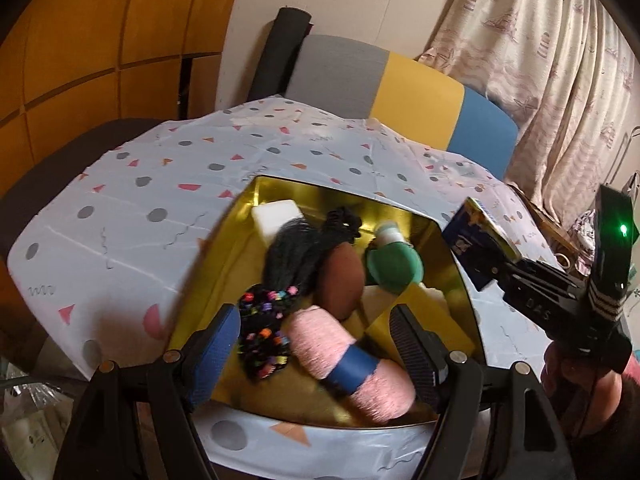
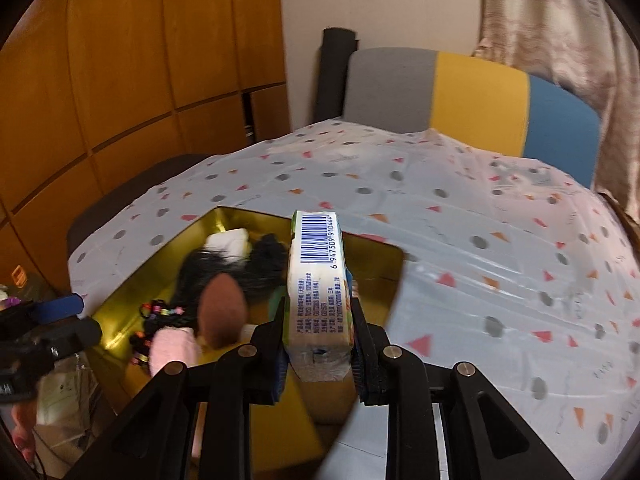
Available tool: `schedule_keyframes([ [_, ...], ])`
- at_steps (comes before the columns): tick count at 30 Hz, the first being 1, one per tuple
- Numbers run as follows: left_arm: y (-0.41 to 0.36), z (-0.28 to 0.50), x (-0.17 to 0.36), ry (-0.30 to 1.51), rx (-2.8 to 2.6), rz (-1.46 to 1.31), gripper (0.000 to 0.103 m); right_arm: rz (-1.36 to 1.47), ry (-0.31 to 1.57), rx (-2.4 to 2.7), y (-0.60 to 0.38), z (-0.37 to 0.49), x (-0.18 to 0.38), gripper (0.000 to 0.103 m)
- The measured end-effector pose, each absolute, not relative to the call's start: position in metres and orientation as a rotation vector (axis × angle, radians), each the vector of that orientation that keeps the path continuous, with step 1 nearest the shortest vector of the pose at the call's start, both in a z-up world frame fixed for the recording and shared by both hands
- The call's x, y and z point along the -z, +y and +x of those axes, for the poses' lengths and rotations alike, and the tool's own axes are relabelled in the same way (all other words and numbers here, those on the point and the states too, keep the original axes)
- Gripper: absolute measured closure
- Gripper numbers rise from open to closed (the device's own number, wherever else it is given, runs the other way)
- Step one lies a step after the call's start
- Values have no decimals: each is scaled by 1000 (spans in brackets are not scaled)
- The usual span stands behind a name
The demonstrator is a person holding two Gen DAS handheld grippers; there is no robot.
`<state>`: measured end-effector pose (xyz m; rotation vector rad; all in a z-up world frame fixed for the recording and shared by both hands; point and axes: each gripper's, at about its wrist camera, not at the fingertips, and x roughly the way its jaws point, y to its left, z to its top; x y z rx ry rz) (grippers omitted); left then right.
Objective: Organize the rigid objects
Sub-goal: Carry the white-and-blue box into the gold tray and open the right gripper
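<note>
A gold tin box (image 1: pixel 276 196) (image 2: pixel 120 300) sits on the patterned tablecloth. In it lie a pink yarn roll (image 1: pixel 352 364), a brown egg-shaped sponge (image 1: pixel 342 280) (image 2: pixel 218 312), a black beaded hair tie (image 1: pixel 264 328), a green bottle (image 1: pixel 394 264), a white block (image 1: pixel 276 214) and black hair. My left gripper (image 1: pixel 316 344) is open just above the yarn roll. My right gripper (image 2: pixel 318 332) is shut on a small barcoded packet (image 2: pixel 316 280), held above the box's right side; it shows in the left wrist view (image 1: pixel 478 240) too.
The tablecloth (image 2: pixel 480 264) covers a table. A chair back in grey, yellow and blue (image 1: pixel 400 92) stands behind it, with a black roll (image 1: pixel 280 52) beside it. Wooden cabinets are at left, a curtain at right.
</note>
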<state>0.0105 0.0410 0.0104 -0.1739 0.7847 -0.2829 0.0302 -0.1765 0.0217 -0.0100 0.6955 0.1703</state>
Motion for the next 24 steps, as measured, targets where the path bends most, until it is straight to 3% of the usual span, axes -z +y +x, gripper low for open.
schedule_keyframes([
  [16, 44, 6, -14, 775, 142, -77, 25, 10, 879, -218, -133, 112, 14, 75],
  [17, 43, 6, -14, 775, 142, -72, 25, 24, 887, -220, -135, 114, 15, 73],
  [19, 41, 6, -13, 778, 134, -65, 25, 41, 890, -204, -139, 116, 16, 57],
  [24, 42, 7, -12, 785, 98, -67, 25, 46, 848, -177, -148, 103, 7, 47],
])
